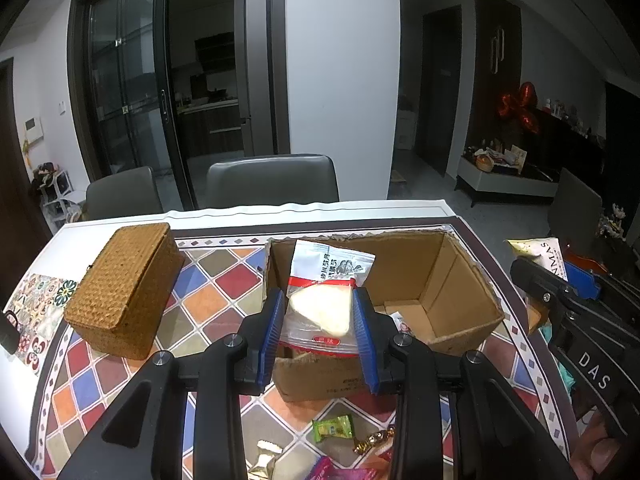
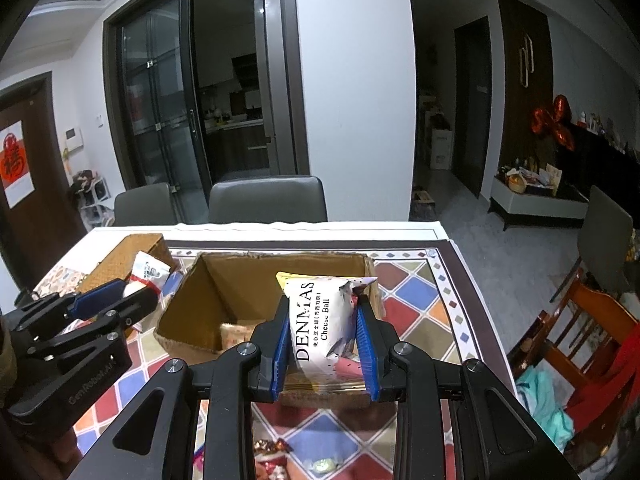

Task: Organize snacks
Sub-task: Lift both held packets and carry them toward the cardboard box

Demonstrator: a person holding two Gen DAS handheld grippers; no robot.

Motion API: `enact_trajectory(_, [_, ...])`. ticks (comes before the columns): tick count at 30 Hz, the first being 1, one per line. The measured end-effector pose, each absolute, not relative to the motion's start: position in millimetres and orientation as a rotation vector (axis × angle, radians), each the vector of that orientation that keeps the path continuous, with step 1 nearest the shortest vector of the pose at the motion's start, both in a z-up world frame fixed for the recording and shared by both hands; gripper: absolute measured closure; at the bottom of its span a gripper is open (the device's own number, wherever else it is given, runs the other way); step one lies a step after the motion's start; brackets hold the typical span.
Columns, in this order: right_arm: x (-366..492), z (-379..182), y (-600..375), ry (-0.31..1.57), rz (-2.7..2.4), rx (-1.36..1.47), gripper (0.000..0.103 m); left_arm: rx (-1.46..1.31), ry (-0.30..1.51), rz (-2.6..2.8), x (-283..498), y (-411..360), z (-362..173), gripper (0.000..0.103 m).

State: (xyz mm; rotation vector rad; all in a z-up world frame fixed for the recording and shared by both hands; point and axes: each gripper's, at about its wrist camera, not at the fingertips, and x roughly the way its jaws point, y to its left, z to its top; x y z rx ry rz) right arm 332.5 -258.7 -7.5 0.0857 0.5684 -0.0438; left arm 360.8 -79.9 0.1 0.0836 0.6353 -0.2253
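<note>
While small wrapped sweets (image 1: pixel 333 428) are lying loose on the glossy patterned tablecloth (image 1: pixel 224 280) nearest the cameras, a clear, crinkly pastry bag (image 1: pixel 324 304) is being gripped by the left gripper (image 1: pixel 318 320) and a white Cheese Ball packet (image 2: pixel 324 320) by the right gripper (image 2: pixel 323 332). Both are probably being held over the cardboard box (image 1: pixel 452 280); they should be lowered well inside before being released. Beyond, a woven lidded basket (image 1: pixel 124 288) is standing.

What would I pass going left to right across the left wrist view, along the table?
Brown woven lidded basket → clear red-striped snack bag clamped in the left gripper → open brown cardboard box → white DENMAS packet in the right gripper.
</note>
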Motion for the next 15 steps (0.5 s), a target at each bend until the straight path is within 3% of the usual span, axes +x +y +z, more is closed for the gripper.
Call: enact_trajectory(15, [375, -16, -256, 0.594, -0.025, 0.070, 0.072, 0.079, 0.682, -0.219, 403, -87, -19, 0.068])
